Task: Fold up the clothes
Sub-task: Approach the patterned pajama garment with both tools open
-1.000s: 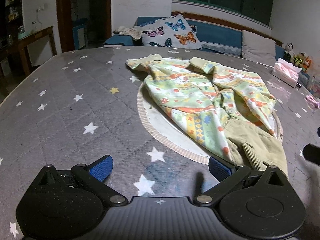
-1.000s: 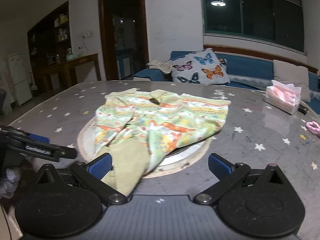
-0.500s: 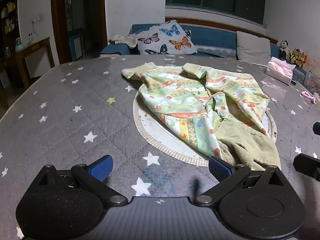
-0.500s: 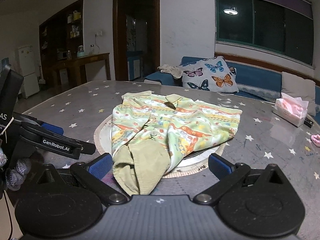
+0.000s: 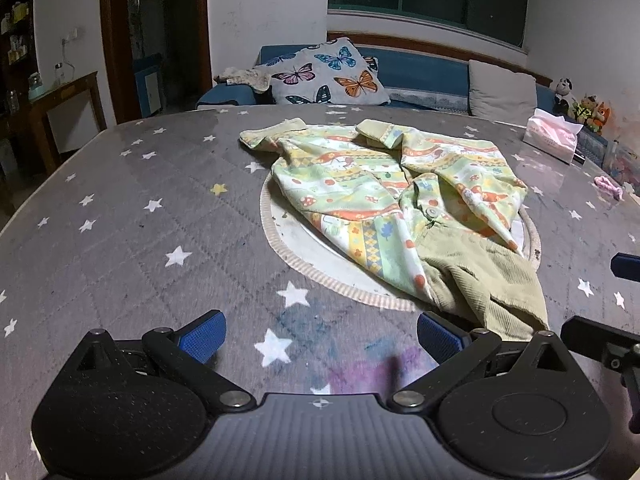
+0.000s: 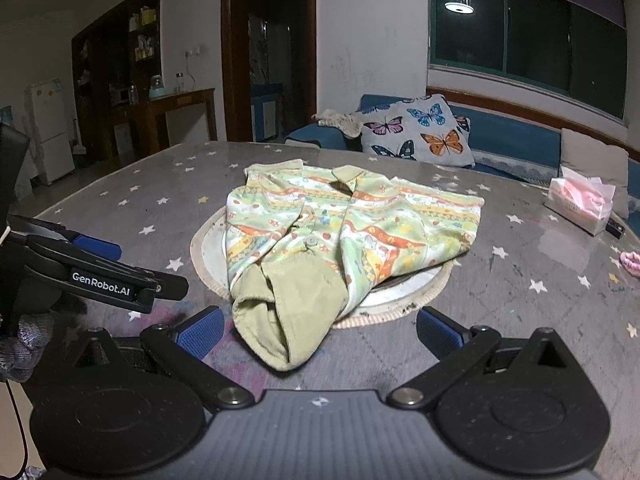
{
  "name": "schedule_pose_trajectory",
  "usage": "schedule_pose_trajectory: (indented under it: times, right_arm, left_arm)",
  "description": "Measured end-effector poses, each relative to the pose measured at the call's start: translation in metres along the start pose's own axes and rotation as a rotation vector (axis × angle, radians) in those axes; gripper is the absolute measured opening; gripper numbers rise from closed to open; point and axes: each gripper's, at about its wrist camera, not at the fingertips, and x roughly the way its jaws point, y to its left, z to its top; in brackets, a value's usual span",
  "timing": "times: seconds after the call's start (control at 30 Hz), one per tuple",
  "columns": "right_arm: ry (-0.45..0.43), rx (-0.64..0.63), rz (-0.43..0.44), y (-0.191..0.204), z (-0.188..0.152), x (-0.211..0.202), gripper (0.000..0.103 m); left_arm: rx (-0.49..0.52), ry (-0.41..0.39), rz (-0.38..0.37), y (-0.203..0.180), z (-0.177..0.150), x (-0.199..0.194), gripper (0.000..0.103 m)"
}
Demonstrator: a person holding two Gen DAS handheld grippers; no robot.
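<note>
A small patterned green, yellow and orange garment (image 5: 384, 200) (image 6: 344, 224) lies crumpled over a round white mat (image 5: 296, 240) (image 6: 404, 296) on the grey star-print table (image 5: 132, 224). Its olive corduroy lining (image 5: 480, 284) (image 6: 288, 312) spills off the mat toward me. My left gripper (image 5: 320, 338) hovers open over bare table, left of and short of the olive end. My right gripper (image 6: 318, 332) is open too, with the olive end lying between and just beyond its blue pads (image 6: 198, 332). The left gripper (image 6: 96, 264) also shows at the left of the right wrist view.
A pink tissue pack (image 5: 554, 136) (image 6: 582, 200) and a small pink item (image 5: 608, 186) lie at the table's right side. Behind the table is a blue sofa with a butterfly cushion (image 5: 328, 74) and a beige pillow (image 5: 500, 88). A wooden side table (image 6: 168, 116) stands at the left.
Both grippers have drawn back and risen a little from the garment, so more table shows in front of it. The garment lies as before. Both stay open.
</note>
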Motion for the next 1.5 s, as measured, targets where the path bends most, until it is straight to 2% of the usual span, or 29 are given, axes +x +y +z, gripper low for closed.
schedule_pose_trajectory:
  times: [0.8,1.5]
  right_arm:
    - [0.056,0.036,-0.015,0.004,-0.013,0.008,0.103]
    - [0.08,0.02,0.008,0.0,0.001,0.028,0.103]
  left_arm:
    - [0.044,0.03,0.02,-0.01,-0.005,-0.001,0.103]
    - [0.033,0.058,0.049,-0.003,0.017,0.02,0.103]
